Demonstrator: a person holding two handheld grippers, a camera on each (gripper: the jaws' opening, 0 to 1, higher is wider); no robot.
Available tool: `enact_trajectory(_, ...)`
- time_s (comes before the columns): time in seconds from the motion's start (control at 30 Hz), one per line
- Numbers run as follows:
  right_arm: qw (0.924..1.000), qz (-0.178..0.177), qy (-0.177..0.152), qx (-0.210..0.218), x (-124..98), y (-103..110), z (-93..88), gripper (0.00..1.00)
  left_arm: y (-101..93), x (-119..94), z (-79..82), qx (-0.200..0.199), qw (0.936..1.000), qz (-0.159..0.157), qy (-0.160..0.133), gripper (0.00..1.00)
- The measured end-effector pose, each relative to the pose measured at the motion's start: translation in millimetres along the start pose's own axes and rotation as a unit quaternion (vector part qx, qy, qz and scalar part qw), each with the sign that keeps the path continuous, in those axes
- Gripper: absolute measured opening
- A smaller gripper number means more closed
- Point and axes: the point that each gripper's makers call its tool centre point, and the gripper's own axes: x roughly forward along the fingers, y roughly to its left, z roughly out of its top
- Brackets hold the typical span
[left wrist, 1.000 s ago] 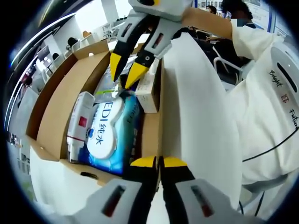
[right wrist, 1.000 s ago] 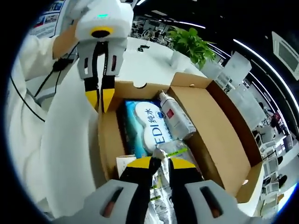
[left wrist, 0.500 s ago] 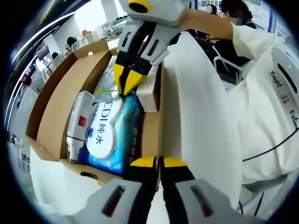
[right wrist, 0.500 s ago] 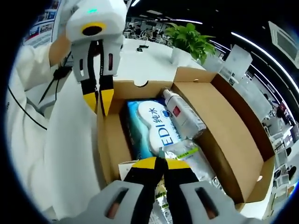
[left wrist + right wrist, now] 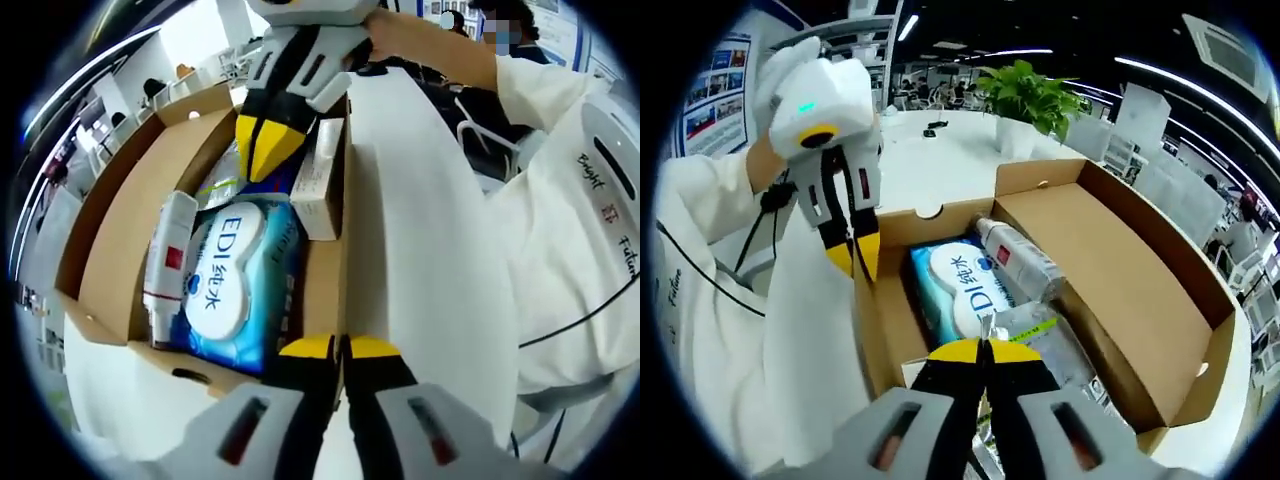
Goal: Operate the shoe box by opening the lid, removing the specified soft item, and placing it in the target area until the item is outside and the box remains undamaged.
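Note:
The brown shoe box [image 5: 110, 250] [image 5: 1120, 290] stands open, its lid folded back. Inside lie a blue wipes pack [image 5: 235, 275] [image 5: 965, 285], a white bottle with a red label [image 5: 168, 260] [image 5: 1020, 260], a small white carton [image 5: 318, 190] and a clear plastic bag with a green strip [image 5: 222, 180] [image 5: 1040, 335]. My right gripper [image 5: 983, 350] [image 5: 265, 150] is shut on the top of that bag, over the box's far half. At the box's near corner, my left gripper [image 5: 340, 347] [image 5: 855, 258] is shut on the side wall.
White cloth [image 5: 420, 260] lies along the box's side, next to a person's white coat [image 5: 580, 230]. A hand [image 5: 420, 40] holds the right gripper. Beyond the box are a white table [image 5: 940, 150] and a potted plant [image 5: 1025, 95].
The right gripper's jaws, open around the bag's top a second ago, have shut on it and lifted back a little. The left gripper has stayed on the box wall.

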Motion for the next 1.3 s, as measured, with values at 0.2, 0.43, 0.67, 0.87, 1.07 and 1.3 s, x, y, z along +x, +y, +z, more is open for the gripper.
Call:
enact_trajectory(0.2, 0.9991, 0.023, 0.034, 0.014, -7, 8, 5.0, 0.0, 0.0, 0, -0.4, 0.0, 1.0, -0.001, 0.0, 0.03)
enact_trajectory(0.43, 0.9995, 0.026, 0.016, 0.009, -19, 7, 11.2, 0.0, 0.1, 0, -0.7, 0.0, 1.0, -0.001, -0.001, 0.03)
enact_trajectory(0.67, 0.9989, 0.012, -0.044, 0.009, -41, -3, 23.8, 0.0, 0.0, 0, -0.8, 0.0, 1.0, -0.002, -0.002, 0.03)
enact_trajectory(0.87, 0.9913, -0.003, -0.124, 0.044, -69, -21, 41.7, 0.0, 0.2, 0, -0.7, -0.001, 1.0, -0.001, -0.002, 0.03)
enact_trajectory(1.07, 0.9884, -0.003, -0.139, 0.061, -79, -36, 46.9, 0.0, 0.1, 0, -0.3, 0.0, 1.0, 0.002, -0.004, 0.03)
enact_trajectory(1.3, 0.9897, -0.024, -0.134, 0.045, -85, -47, 51.9, 0.0, 0.0, 0, -0.1, 0.0, 1.0, 0.002, -0.003, 0.03)
